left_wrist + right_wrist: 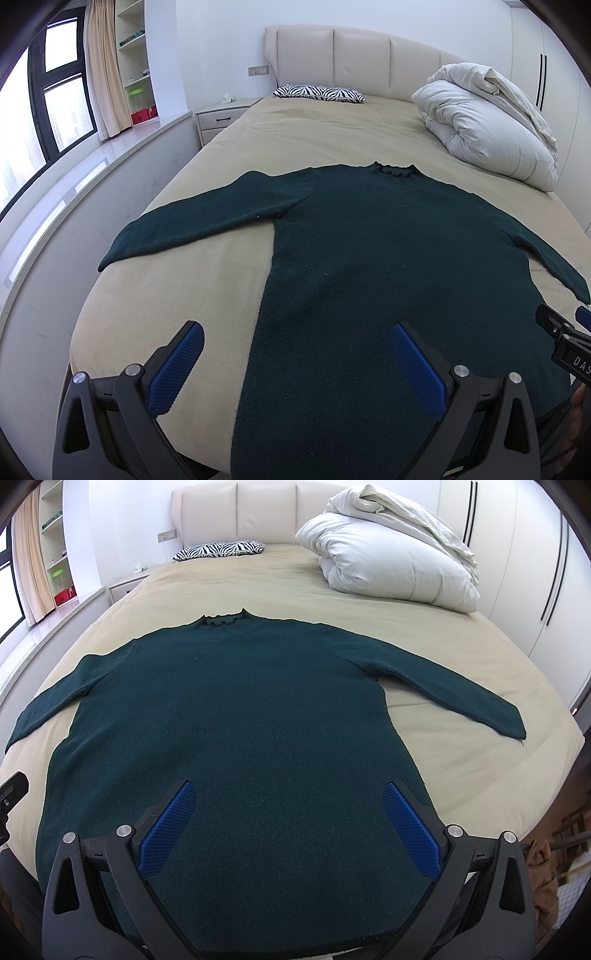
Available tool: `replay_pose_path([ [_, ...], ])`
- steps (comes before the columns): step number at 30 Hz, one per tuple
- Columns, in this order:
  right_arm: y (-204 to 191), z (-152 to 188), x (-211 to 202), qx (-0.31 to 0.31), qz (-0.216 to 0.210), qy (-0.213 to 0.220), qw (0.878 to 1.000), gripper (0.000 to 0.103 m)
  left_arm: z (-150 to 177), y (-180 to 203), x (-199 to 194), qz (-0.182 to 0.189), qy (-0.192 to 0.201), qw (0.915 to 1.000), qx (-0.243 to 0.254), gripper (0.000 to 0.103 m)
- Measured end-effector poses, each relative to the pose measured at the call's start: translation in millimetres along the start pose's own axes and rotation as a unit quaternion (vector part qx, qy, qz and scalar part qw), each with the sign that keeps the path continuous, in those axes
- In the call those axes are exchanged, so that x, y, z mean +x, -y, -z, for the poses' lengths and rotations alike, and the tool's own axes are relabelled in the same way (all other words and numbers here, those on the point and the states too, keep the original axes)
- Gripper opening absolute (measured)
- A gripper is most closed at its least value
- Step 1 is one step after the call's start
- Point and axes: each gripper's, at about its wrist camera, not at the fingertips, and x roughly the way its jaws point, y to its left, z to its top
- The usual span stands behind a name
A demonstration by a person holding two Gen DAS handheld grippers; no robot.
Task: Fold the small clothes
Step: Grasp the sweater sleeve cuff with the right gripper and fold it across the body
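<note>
Folding is judged not yet begun: the dark green sweater is laid flat and face-up on the bed, both sleeves spread outward, hem nearest the cameras. Left tongs and right tongs are held apart above the hem, gripping nothing, so every fold is left to be made.

A beige-sheeted bed with a cream padded headboard carries a zebra-print pillow and a rolled white duvet; a nightstand, curtained window and wall shelves line one side.
</note>
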Motion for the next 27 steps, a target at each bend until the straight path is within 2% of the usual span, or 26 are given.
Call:
replay_pose_path([
  [2,0.1,-0.1,0.1,0.000,0.000,0.000,1.000,0.103,0.4,-2.3,0.7,0.019,-0.003,0.9998,-0.011,0.103],
  [5,5.9,-0.5,1.0,0.010,-0.007,0.001,1.000,0.103,2.6,-4.2,-5.0,0.057,0.013,0.9977,-0.035,0.103],
  [8,30.7,-6.1,5.8,0.037,-0.013,0.002,0.999,0.103,7.5,-1.7,-2.8,0.070,0.017,0.9961,-0.050,0.103],
  [13,127.0,-22.8,36.4,0.134,0.004,-0.015,0.991,0.103,4.7,14.7,15.9,0.051,0.003,0.9980,-0.038,0.103],
  [15,177.2,-25.2,50.7,0.195,0.005,-0.021,0.981,0.103,-1.4,23.2,24.8,0.047,-0.004,0.9985,-0.027,0.103],
  [17,225.4,-23.4,65.0,0.260,-0.002,-0.030,0.965,0.103,-6.7,32.7,33.1,0.041,-0.012,0.9990,-0.012,0.103],
  [20,285.5,-14.4,93.1,0.341,-0.035,-0.045,0.938,0.103,-13.9,45.4,50.0,0.066,-0.039,0.9970,0.002,0.103],
  [24,339.5,-2.1,128.2,0.419,-0.055,-0.067,0.904,0.101,-22.6,53.9,71.0,0.094,-0.079,0.9924,-0.008,0.103],
  [27,369.1,3.7,148.0,0.468,-0.073,-0.057,0.879,0.101,-29.1,58.3,81.8,0.120,-0.084,0.9889,-0.025,0.103],
])
